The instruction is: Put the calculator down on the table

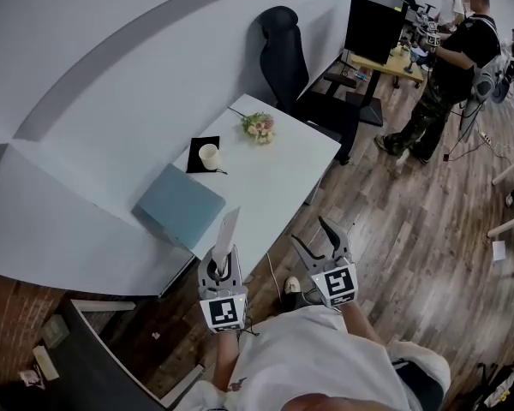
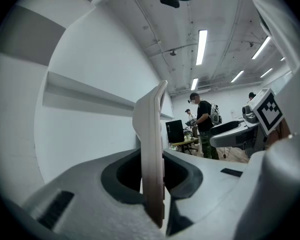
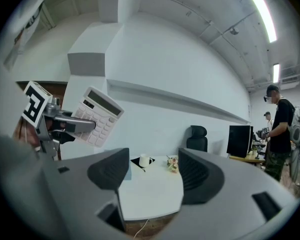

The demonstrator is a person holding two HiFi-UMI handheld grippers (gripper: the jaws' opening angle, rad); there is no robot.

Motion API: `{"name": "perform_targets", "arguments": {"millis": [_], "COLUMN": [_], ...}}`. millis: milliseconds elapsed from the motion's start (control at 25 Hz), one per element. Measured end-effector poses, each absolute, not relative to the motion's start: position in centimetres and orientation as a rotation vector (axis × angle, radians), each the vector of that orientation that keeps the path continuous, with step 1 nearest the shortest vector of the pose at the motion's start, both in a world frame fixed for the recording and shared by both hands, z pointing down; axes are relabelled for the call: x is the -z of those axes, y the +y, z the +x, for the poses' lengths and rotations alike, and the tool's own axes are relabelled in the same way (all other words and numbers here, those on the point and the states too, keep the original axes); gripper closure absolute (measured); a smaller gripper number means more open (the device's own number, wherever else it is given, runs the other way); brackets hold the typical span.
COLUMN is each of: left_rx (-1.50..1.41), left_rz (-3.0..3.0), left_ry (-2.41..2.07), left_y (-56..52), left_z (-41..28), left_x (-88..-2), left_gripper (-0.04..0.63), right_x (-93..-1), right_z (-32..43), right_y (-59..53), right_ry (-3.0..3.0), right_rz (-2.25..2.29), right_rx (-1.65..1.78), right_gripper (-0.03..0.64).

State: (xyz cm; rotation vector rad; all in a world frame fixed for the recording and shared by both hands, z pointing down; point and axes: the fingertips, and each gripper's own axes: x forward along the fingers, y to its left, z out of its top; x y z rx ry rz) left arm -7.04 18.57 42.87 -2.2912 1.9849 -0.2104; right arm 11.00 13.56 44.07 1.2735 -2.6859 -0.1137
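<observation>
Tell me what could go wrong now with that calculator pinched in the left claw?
1. The left gripper clamps the calculator only at one end, so most of it sticks out unsupported; it might tilt or slip before it is over the table.
2. A blue folder, a cup and flowers sit on the table's far side; setting down there could knock them.

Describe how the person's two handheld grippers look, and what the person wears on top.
The left gripper and the right gripper match: light grey moulded bodies with dark, curved fingers. Each carries a white cube printed with black square markers. The person wears a light-coloured shirt.
</observation>
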Motion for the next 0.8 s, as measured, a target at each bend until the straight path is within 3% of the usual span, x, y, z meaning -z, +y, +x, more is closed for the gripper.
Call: {"name": "perform_targets", "arguments": {"millis": [800], "left_rx": [0.266], "left_rz": [-2.212], "left_ry": [2.089], "left_y": [11.1], "left_z": [-3.9], "left_x": [-42.9], "left_gripper": [0.528], "right_x": [-44.1], "right_z": [13.5], "right_y": [4.7], "right_ry": [-2.752], "right_rz": [1.159], "right_rx": [0.1], "right_gripper": [0.307]}}
